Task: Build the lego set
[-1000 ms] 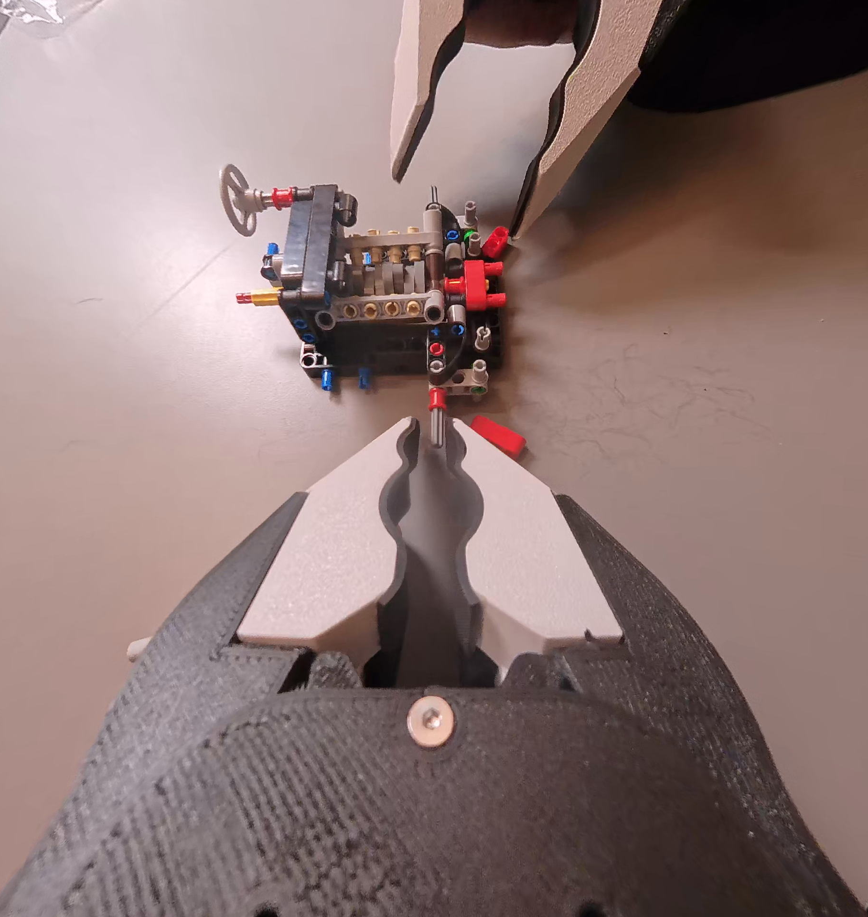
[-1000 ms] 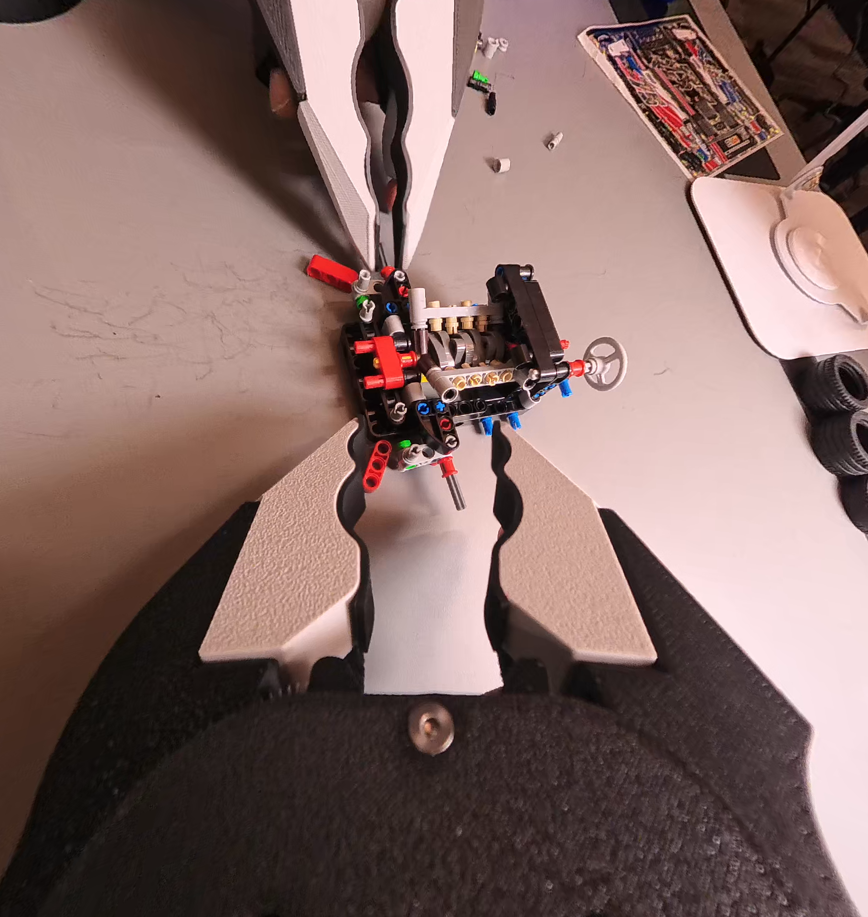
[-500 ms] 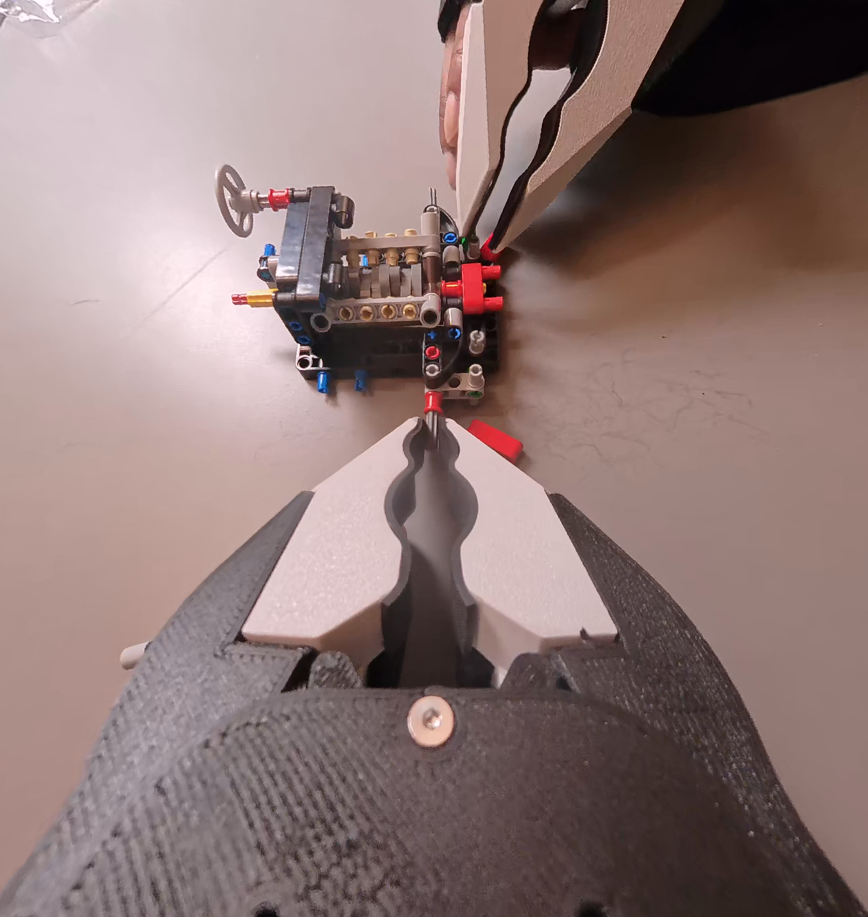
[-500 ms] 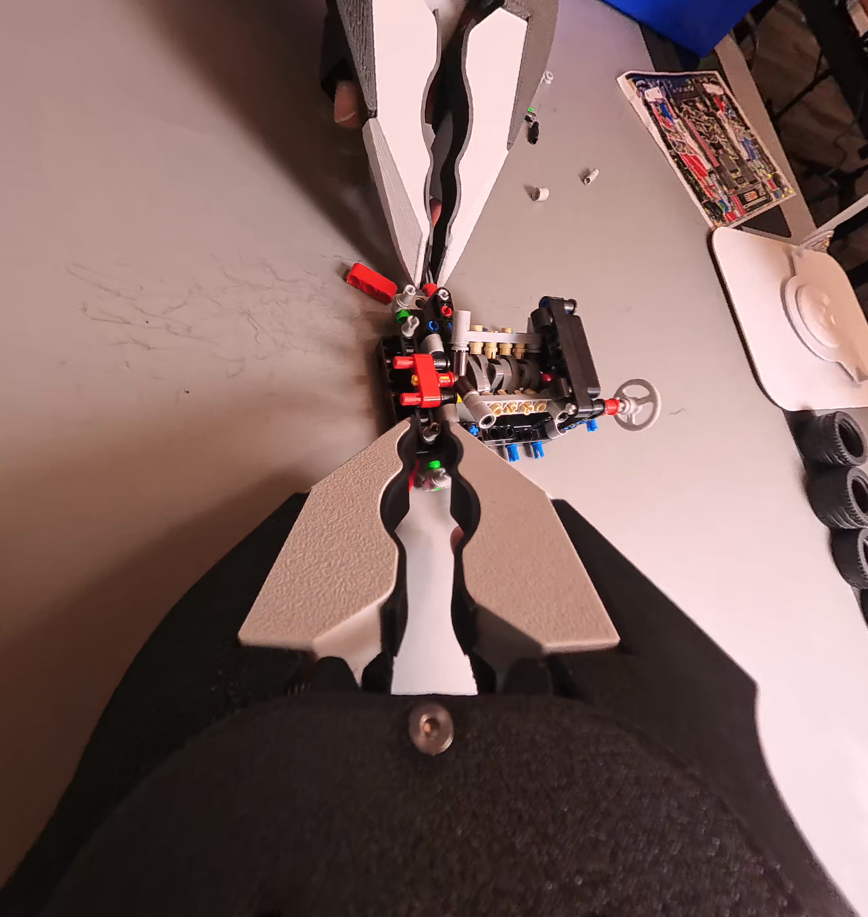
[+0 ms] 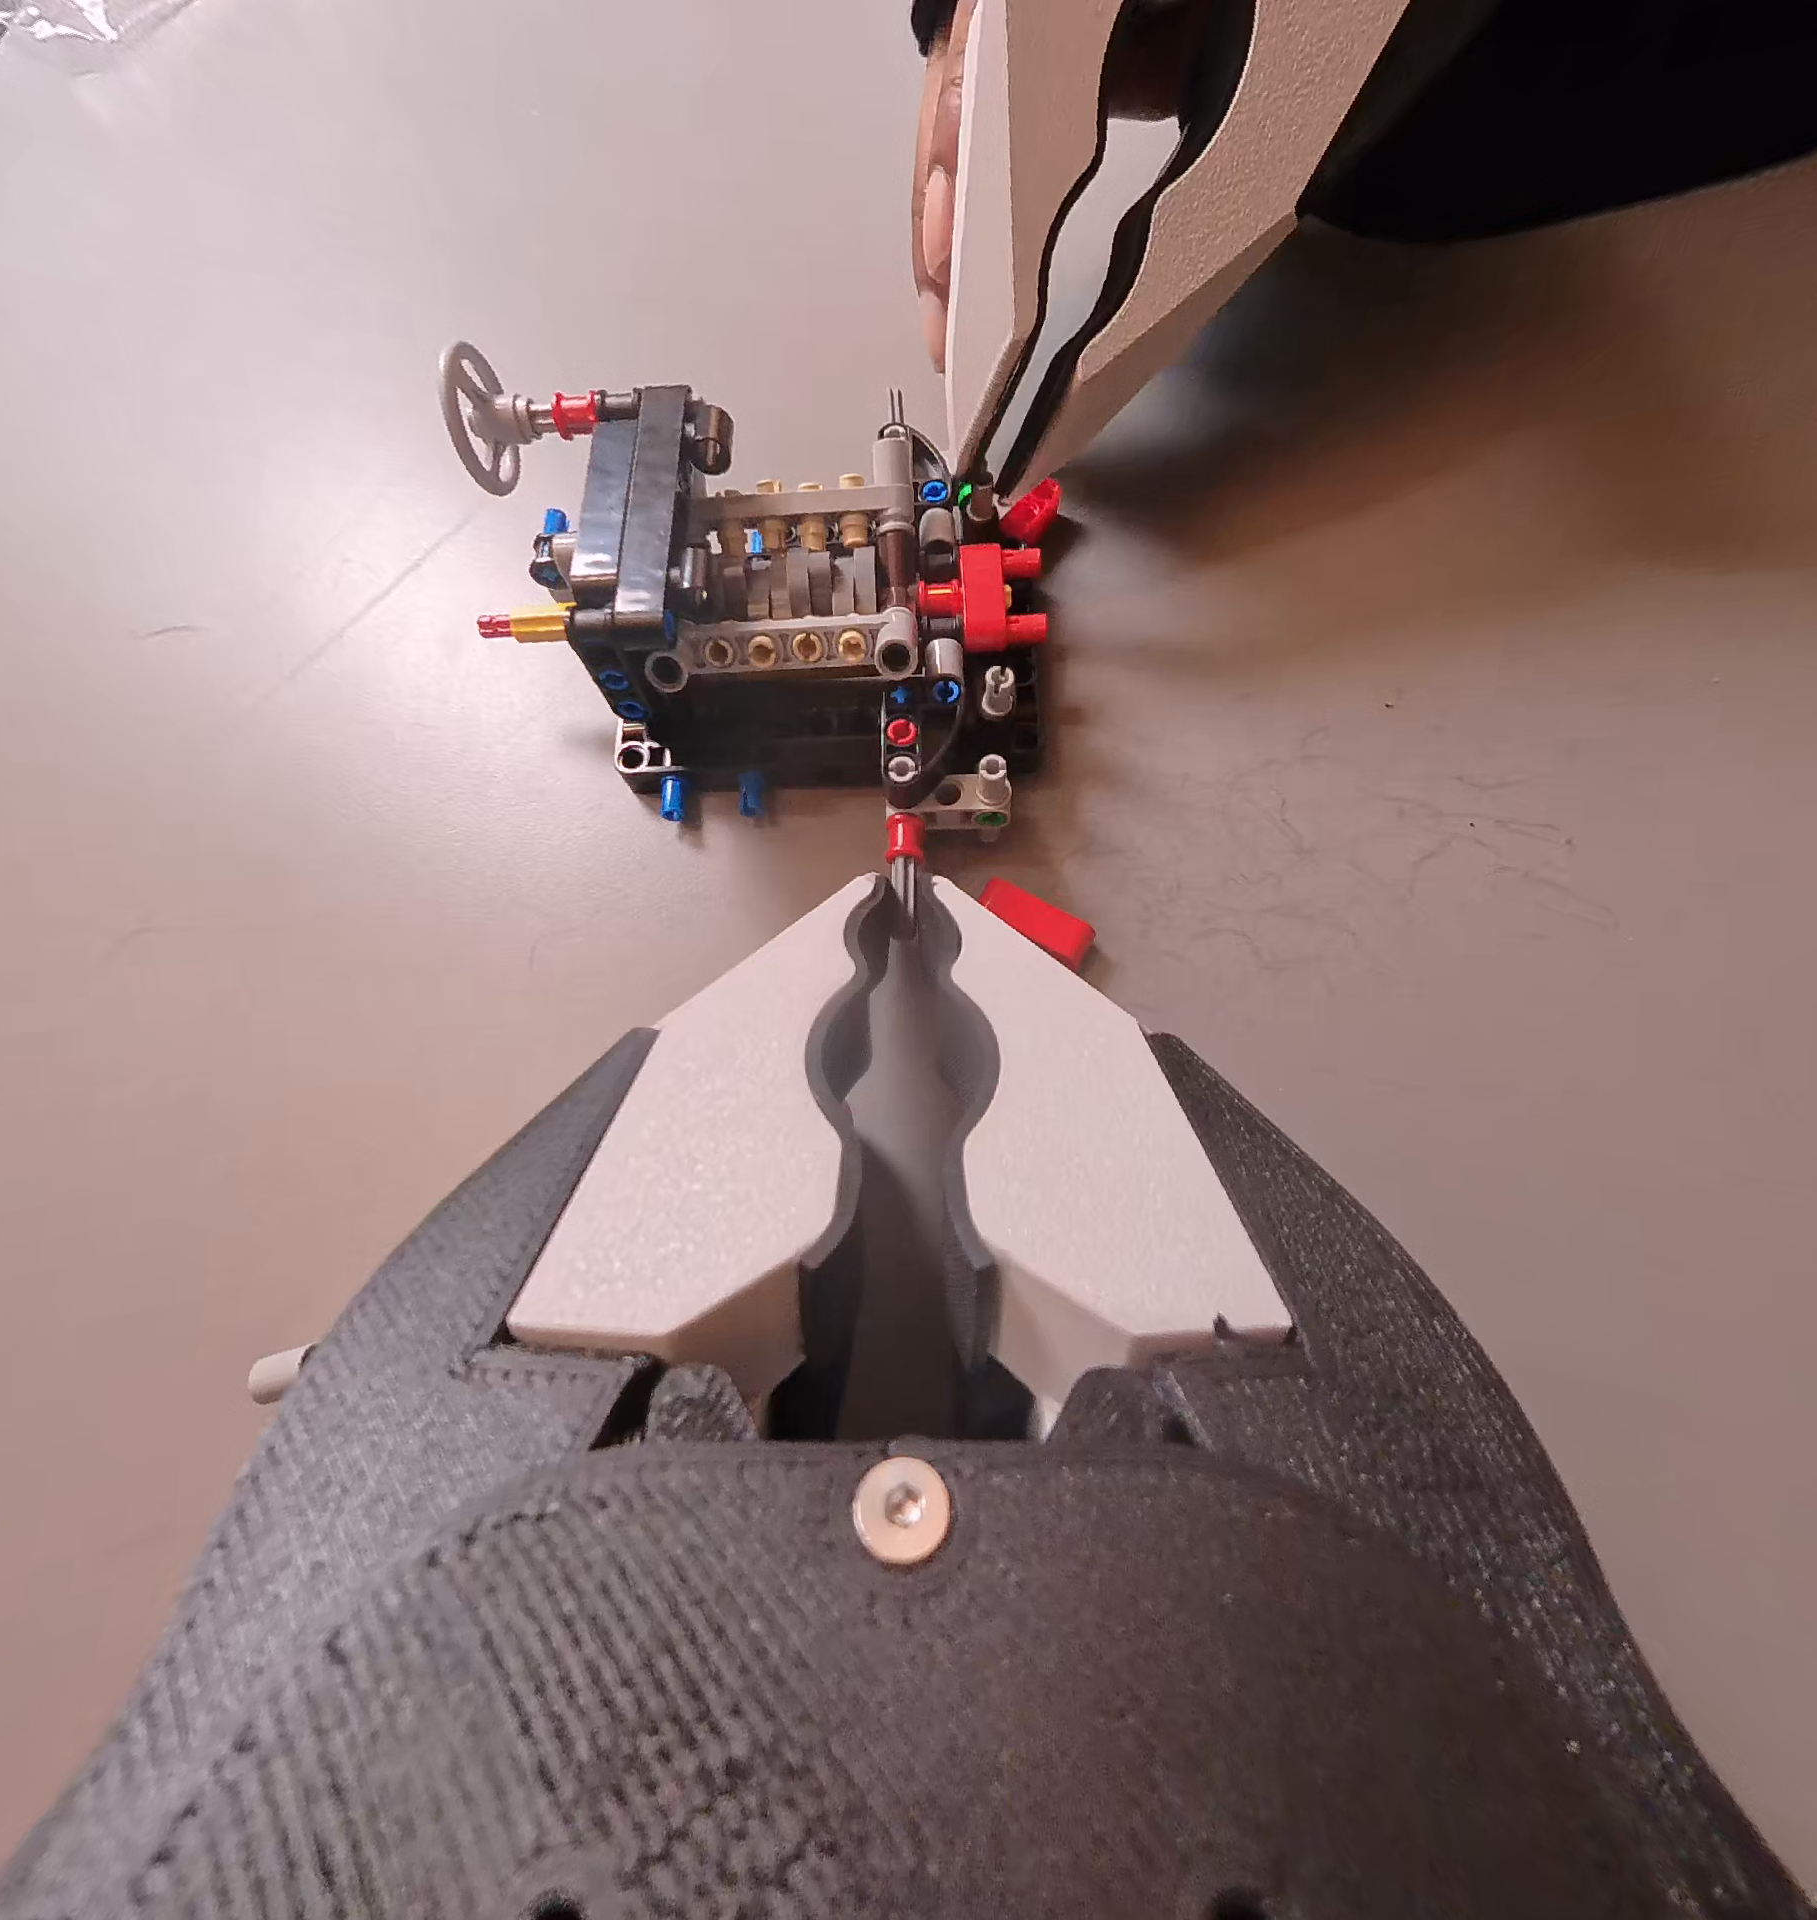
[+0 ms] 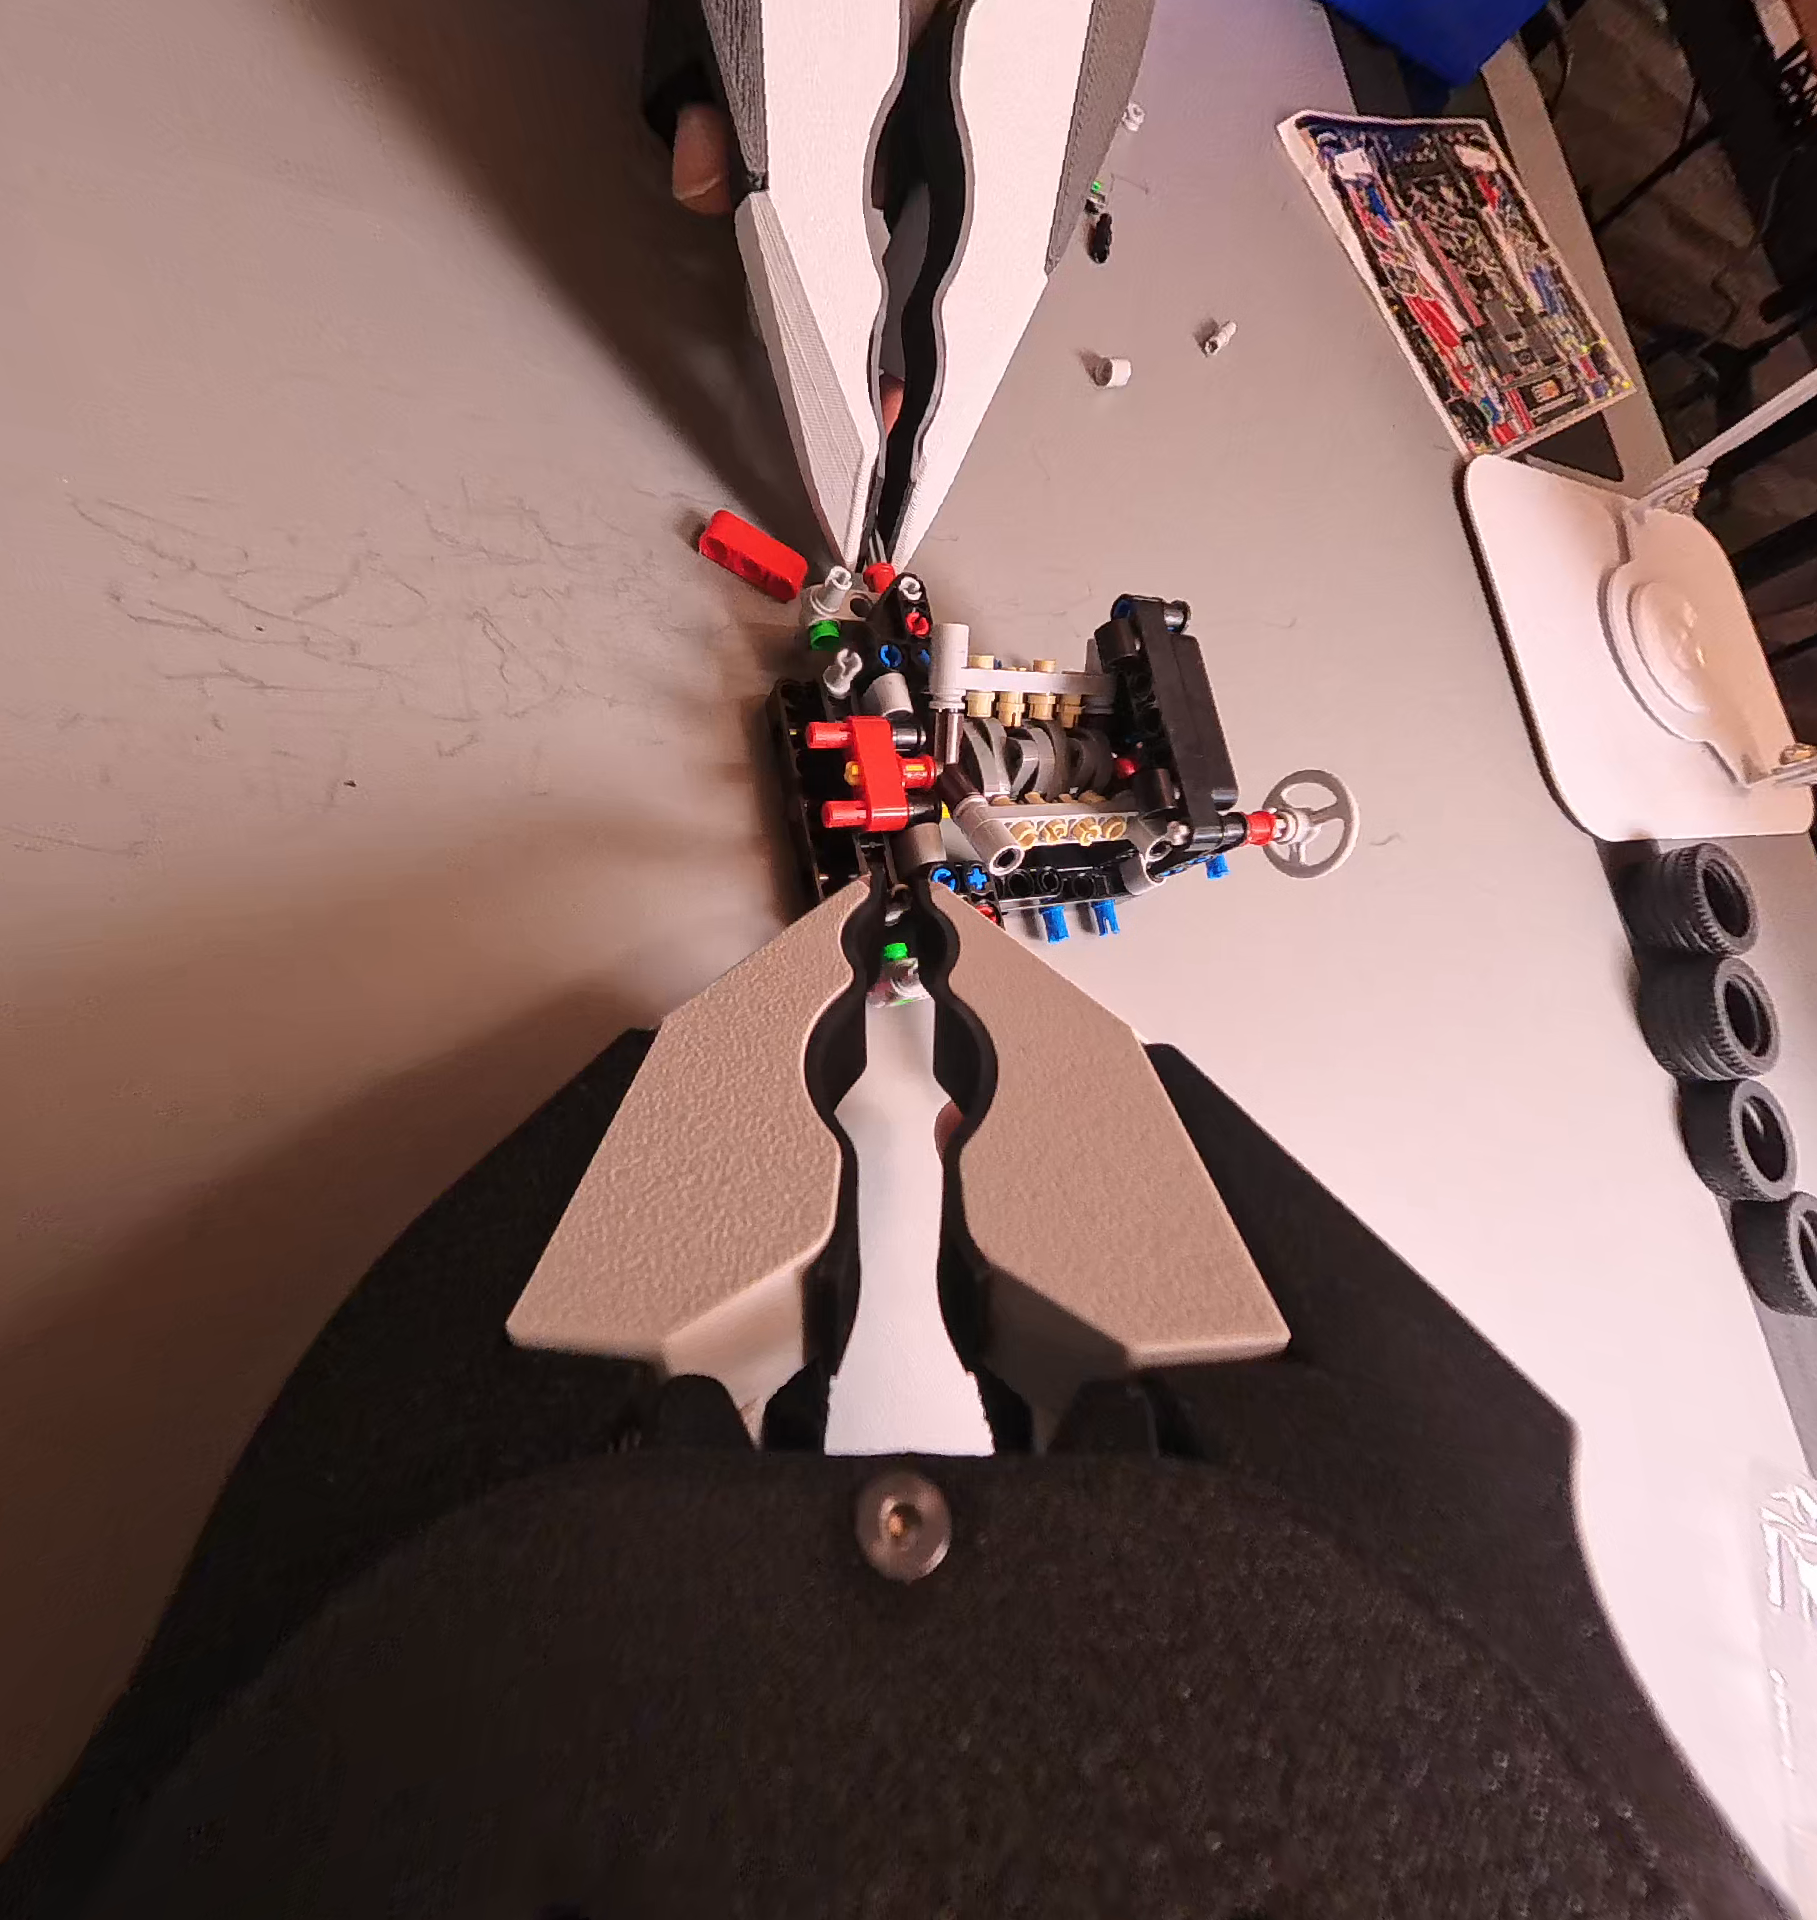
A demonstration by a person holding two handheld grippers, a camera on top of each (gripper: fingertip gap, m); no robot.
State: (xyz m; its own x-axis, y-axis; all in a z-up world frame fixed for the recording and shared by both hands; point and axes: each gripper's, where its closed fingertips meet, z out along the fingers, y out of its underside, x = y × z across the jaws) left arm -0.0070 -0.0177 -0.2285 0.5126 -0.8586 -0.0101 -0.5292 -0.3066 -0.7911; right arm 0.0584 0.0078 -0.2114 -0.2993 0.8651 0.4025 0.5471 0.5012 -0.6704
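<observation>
The lego model (image 5: 800, 623) is pinched from both ends at table centre: left gripper (image 5: 904, 899) clamped on its axle at 6 o'clock, right gripper (image 6: 899, 899), open a second ago, closed on its end piece.

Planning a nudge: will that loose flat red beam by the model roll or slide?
The loose flat red beam likely slides rather than rolls: it lies flat on the smooth grey table. Probably light and rigid, being small moulded plastic.

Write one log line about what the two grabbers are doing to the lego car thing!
left gripper: shut on dark axle | right gripper: shut on lego model corner | loose red beam: on table
</observation>
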